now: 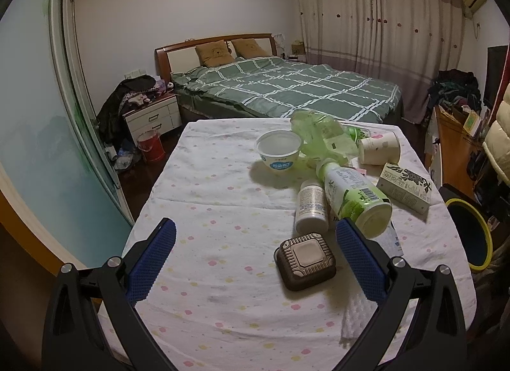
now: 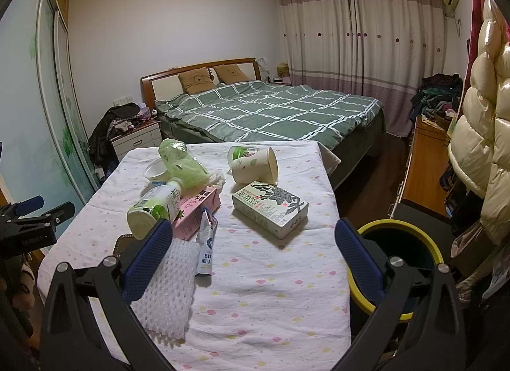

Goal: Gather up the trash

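1. Both my grippers, left (image 1: 255,262) and right (image 2: 251,262), spread wide, nothing held.
2. Trash lies on flower-print tablecloth (image 2: 271,275); yellow-rimmed round bin (image 2: 398,227) just beside table's right edge.
3. Brown square plastic tray (image 1: 305,261) sits betw. left pads: descend straight, clamp sidewalls, avoid green-label plastic bottle (image 1: 353,195).

1. The left gripper (image 1: 255,240) is held with its jaws spread wide, the blue pads (image 1: 151,262) well apart and nothing gripped between them.
2. The right gripper (image 2: 251,241) is likewise held wide open, its blue pads (image 2: 358,259) apart and nothing clamped.
3. In the right wrist view, the left gripper (image 2: 43,208) is seen at the far left edge.
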A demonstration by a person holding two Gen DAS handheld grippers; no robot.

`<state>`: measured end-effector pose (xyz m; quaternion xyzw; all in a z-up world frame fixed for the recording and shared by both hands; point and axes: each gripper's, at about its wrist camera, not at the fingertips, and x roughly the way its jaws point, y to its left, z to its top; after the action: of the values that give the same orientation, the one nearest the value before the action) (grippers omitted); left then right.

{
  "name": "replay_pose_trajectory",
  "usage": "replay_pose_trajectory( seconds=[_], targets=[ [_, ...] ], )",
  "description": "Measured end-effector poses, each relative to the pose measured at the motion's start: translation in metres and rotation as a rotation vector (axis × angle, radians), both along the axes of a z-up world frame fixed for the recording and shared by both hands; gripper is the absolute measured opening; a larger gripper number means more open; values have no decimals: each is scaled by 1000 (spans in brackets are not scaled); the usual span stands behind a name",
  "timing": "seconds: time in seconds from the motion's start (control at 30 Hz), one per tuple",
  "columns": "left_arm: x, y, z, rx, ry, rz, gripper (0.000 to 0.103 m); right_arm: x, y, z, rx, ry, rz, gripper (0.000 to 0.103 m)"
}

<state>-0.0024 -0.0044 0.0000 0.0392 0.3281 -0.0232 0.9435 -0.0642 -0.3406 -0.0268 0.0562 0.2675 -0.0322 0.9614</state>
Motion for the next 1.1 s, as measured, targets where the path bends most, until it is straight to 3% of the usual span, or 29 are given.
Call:
replay_pose_trajectory(
  seconds=[1.1],
  targets=[
    [3,-6,-8,19,8,-9,99,5,-1,-10,18,15,1,97]
  ],
)
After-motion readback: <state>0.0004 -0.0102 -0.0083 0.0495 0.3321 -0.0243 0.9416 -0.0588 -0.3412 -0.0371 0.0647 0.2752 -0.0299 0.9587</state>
